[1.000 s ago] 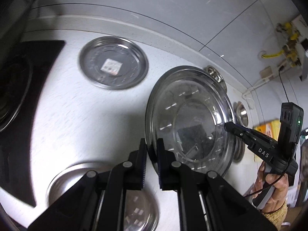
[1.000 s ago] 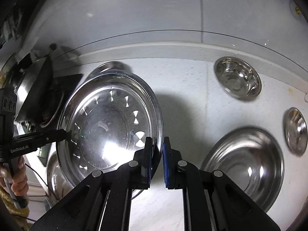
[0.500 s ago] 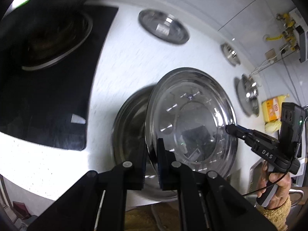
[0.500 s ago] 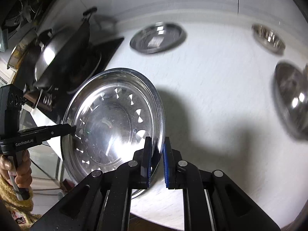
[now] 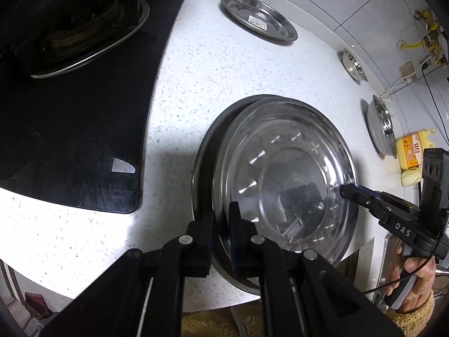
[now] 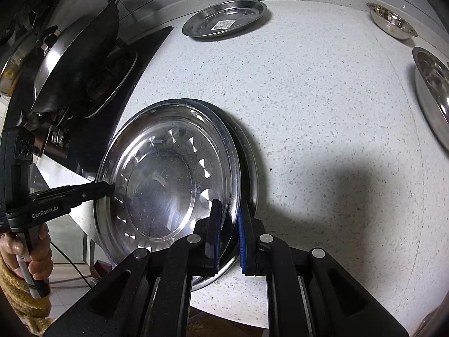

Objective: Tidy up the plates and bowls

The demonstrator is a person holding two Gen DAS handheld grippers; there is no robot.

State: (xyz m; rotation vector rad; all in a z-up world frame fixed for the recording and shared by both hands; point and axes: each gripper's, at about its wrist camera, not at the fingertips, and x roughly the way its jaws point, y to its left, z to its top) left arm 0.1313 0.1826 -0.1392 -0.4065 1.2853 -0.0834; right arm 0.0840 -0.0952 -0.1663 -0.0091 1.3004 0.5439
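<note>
A large steel plate (image 5: 291, 177) (image 6: 168, 179) is held by both grippers, just above or resting on a second steel plate (image 5: 204, 168) (image 6: 249, 168) on the white counter near its front edge. My left gripper (image 5: 221, 224) pinches the plate's rim on one side; it also shows in the right wrist view (image 6: 109, 189). My right gripper (image 6: 228, 230) straddles the opposite rim with a small gap at its right pad; it also shows in the left wrist view (image 5: 343, 189).
A black cooktop (image 5: 84, 112) with a wok (image 6: 81, 56) lies at the left. A flat steel plate with a label (image 5: 258, 16) (image 6: 224, 18) sits at the back. Steel bowls (image 5: 353, 64) (image 6: 391, 19) (image 6: 432, 95) stand at the right. A yellow bottle (image 5: 411, 151) is at the far right.
Both grippers carried the plate left and down toward the counter's front edge. It now sits over the second plate, and the right gripper's jaws have loosened slightly.
</note>
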